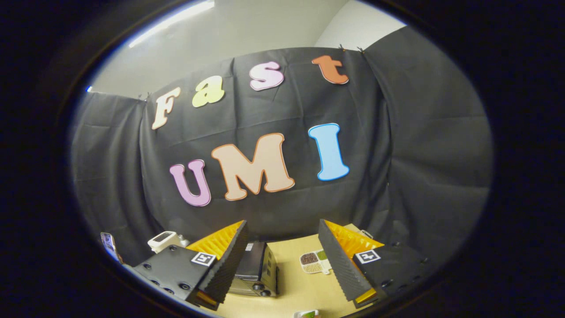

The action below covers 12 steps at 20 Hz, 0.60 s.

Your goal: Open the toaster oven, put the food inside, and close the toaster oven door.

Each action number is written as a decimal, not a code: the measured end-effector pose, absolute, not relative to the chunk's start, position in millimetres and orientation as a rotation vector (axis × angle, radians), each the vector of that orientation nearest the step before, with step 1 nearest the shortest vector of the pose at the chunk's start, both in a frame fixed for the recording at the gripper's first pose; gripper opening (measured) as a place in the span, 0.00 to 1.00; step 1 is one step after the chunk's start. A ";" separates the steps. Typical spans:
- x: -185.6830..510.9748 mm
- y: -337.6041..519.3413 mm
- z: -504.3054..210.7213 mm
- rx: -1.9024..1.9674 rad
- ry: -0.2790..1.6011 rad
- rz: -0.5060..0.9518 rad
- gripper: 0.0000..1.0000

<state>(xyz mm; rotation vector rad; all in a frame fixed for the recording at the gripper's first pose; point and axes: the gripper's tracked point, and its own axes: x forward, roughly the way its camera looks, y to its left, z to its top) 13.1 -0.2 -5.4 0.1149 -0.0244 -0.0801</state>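
Note:
My gripper (282,260) is held high above the table, open, with nothing between its fingers. Below and beyond the left finger (229,265) stands the toaster oven (258,271), a dark box with knobs on its right side; its door side is partly hidden by that finger, and I cannot tell whether the door is open. A white divided plate of food (314,261) lies on the wooden table (295,287) in the gap between the fingers, nearer the right finger (342,265).
A small white appliance (165,240) stands behind the left finger near the booth wall. Another white dish with something green (307,314) peeks in near the table's front. A small object (365,233) sits beyond the right finger.

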 end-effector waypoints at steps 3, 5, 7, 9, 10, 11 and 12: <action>13.6 32.4 -16.8 0.106 -0.010 -0.080 0.98; 16.7 58.8 -32.6 0.096 0.003 -0.079 0.98; 21.7 88.5 -52.5 0.089 0.016 -0.076 0.98; 29.0 121.2 -76.4 0.097 0.037 -0.068 0.97; 32.1 138.0 -85.7 0.101 0.040 -0.060 0.97; 36.2 153.6 -94.4 0.102 0.045 -0.055 0.97; 40.3 170.3 -105.8 0.100 0.050 -0.043 0.97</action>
